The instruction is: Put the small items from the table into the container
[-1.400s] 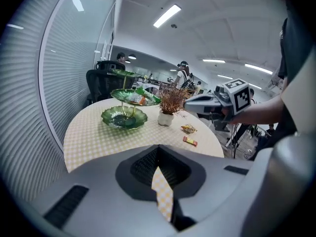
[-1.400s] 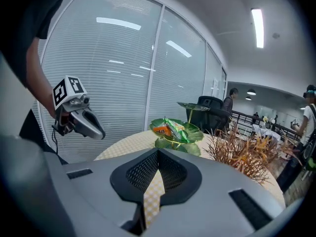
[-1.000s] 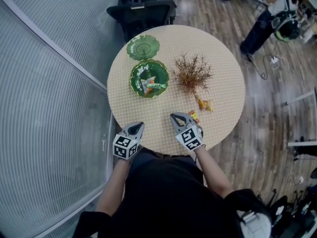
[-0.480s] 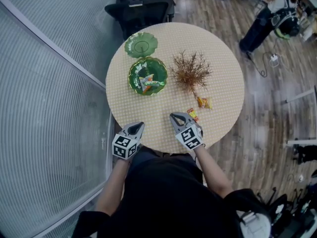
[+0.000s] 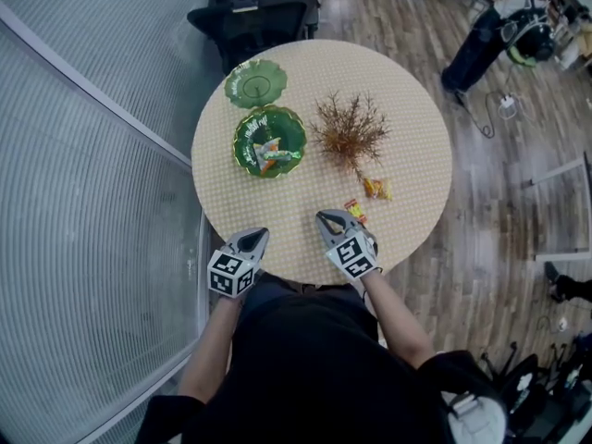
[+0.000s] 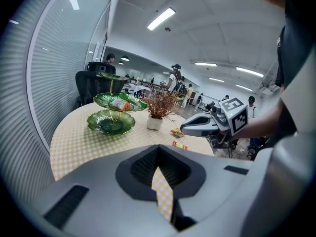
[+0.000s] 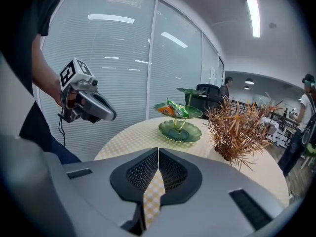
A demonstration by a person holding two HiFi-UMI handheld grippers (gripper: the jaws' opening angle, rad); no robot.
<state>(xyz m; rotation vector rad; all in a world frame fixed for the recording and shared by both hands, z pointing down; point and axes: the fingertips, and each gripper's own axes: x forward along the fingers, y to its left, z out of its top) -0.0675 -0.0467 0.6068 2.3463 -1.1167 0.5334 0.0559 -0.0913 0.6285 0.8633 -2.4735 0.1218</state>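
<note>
At the left a ribbed glass wall [image 5: 83,202] runs beside the round table [image 5: 407,128], which wears a yellow checked cloth. A black office chair [image 5: 254,12] stands at the table's far edge. On the far left part of the table is the green tiered dish [image 5: 242,132]; its scalloped tier holds a few snack packets [image 5: 270,151], orange and green. The left gripper [image 5: 258,236] hovers at the table's near edge, its jaws closed together with nothing between them; only checked cloth shows through the gap behind the tips. Near the centre stands a dried brown plant [image 5: 349,128] in a small white pot [image 6: 154,124]. To the near right of it two loose packets lie on the cloth, apart from each other: a yellow-orange packet [image 5: 377,189] and a red-orange packet [image 5: 355,210]. The right gripper [image 5: 326,217] sits just beside the red-orange packet, jaws pressed together and empty. At the far right a person [image 5: 490,35] stands on the wooden floor [image 5: 499,211]
</note>
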